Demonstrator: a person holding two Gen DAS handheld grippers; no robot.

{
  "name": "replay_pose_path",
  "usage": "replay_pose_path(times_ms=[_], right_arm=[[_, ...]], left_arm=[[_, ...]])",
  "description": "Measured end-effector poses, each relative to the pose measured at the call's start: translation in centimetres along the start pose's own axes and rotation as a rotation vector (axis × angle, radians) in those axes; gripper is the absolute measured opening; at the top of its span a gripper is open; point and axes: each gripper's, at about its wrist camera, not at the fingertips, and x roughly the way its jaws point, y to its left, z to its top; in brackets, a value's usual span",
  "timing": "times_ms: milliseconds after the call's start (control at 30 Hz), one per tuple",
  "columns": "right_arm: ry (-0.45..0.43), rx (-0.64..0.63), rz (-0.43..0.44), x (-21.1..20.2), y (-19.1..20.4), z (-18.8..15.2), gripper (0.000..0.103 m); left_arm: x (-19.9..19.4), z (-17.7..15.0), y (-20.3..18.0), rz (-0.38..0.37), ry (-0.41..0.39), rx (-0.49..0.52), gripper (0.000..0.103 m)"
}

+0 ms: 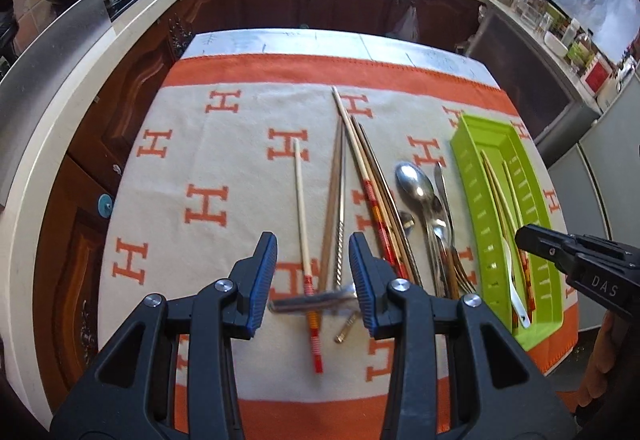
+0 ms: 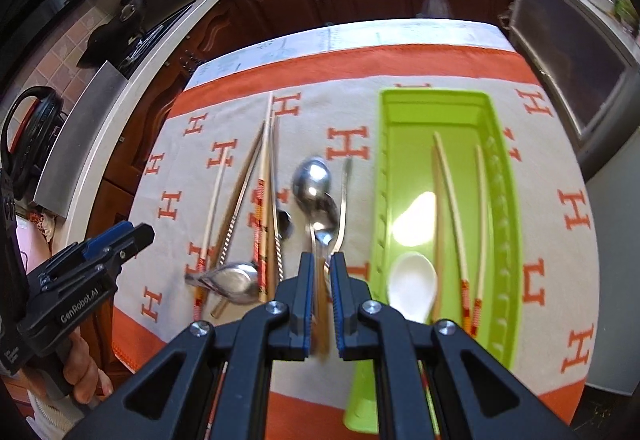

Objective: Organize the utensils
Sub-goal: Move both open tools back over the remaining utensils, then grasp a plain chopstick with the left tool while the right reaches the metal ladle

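A green tray (image 1: 464,128) (image 2: 432,96) stands at the right of the cloth. It holds chopsticks (image 2: 452,200) and a white ceramic spoon (image 2: 412,288) (image 1: 514,280). Loose chopsticks (image 1: 360,168) (image 2: 266,160), metal spoons (image 1: 414,180) (image 2: 312,176) and wood-handled forks (image 1: 452,272) lie left of the tray. My left gripper (image 1: 313,240) (image 2: 142,234) hovers open above a blurred metal spoon (image 1: 312,300) (image 2: 236,280) that lies across the chopsticks, with its pads apart from the spoon. My right gripper (image 2: 322,260) (image 1: 522,236) is shut by the tray's left wall, nothing visibly held.
An orange and cream cloth (image 1: 208,168) with H marks covers the table. Dark wooden cabinets and a pale counter (image 1: 120,28) wrap around the far and left sides. A steel appliance (image 1: 600,160) stands at the right. A person's hand (image 2: 84,372) grips the left tool.
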Motion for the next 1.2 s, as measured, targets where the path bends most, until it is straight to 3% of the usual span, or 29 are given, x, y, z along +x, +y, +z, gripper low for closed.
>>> replay_pose_path(times_ms=[367, 733, 867, 1100, 1200], right_arm=[[0.052, -0.034, 0.077, 3.7, 3.8, 4.4, 0.008], [0.121, -0.039, 0.112, 6.7, 5.0, 4.2, 0.008], [0.129, -0.034, 0.118, 7.1, 4.8, 4.0, 0.008], [0.146, -0.035, 0.14, 7.4, 4.8, 2.8, 0.008], [0.159, -0.035, 0.159, 7.6, 5.1, 2.2, 0.008]], left_arm=[[5.5, 4.0, 3.7, -0.036, 0.137, -0.028, 0.034], [13.0, 2.5, 2.5, -0.071, 0.309, -0.024, 0.034], [13.5, 2.4, 2.2, -0.045, 0.288, -0.024, 0.034], [13.3, 1.7, 2.2, 0.009, 0.263, -0.022, 0.008], [13.1, 1.5, 2.6, 0.001, 0.242, -0.024, 0.005]])
